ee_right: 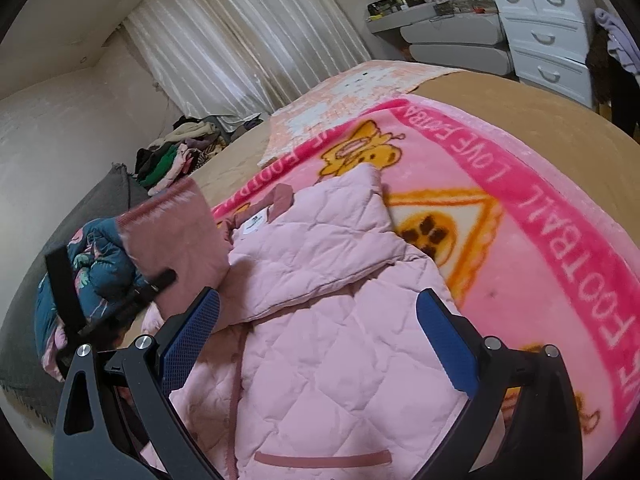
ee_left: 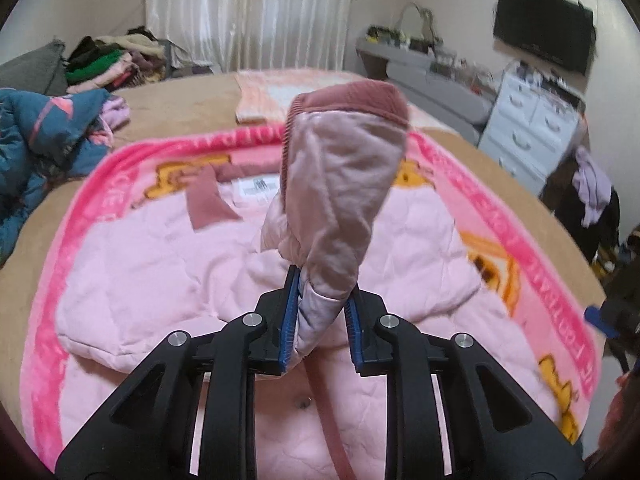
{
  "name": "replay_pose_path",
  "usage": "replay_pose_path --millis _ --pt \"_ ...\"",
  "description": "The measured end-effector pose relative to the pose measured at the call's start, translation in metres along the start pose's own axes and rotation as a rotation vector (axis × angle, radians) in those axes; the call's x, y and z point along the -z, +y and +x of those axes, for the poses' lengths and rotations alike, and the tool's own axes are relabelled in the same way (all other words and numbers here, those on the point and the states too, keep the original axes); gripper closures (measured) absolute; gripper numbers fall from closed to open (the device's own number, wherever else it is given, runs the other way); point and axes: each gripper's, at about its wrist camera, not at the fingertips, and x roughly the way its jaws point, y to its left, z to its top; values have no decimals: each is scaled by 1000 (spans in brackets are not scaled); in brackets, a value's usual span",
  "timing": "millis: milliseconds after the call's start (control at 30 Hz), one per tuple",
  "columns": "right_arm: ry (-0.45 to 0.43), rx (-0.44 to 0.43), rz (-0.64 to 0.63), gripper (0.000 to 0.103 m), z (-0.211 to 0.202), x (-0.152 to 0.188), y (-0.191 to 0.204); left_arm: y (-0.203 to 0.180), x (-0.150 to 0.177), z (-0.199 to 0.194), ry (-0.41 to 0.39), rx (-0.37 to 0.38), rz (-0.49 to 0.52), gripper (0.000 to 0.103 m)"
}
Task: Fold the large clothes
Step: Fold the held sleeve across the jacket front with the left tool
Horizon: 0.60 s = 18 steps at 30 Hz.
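Note:
A pink quilted jacket [ee_left: 160, 272] lies open on a pink cartoon blanket [ee_left: 540, 280], collar and label toward the far side. My left gripper [ee_left: 324, 280] is shut on one sleeve [ee_left: 340, 184], which stands up from the blue pads with its ribbed darker-pink cuff on top, over the jacket's middle. In the right wrist view the jacket [ee_right: 320, 360] has its right side folded inward, and my right gripper [ee_right: 318, 300] hangs open just above it with nothing between the fingers. The lifted sleeve [ee_right: 176, 236] and part of the left gripper show at the left.
The blanket [ee_right: 560, 240] covers a tan bed [ee_left: 180, 108]. A crumpled blue jacket [ee_left: 40, 136] and a pile of clothes [ee_left: 112, 60] lie at the far left. A folded peach cloth [ee_left: 264, 96] lies beyond the blanket. A white dresser [ee_left: 532, 128] stands at the right.

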Motion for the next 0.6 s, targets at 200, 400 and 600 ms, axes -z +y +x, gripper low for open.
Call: replay_pose_path --millis 200,400,600 --pt "18 3 32 5 6 2 -12 -15 18 21 86 33 65 63" --pt "31 2 27 5 11 4 -9 -25 43 30 214 8 131 26" --pt "74 8 18 5 29 12 -1 1 48 5 208 52 42 9"
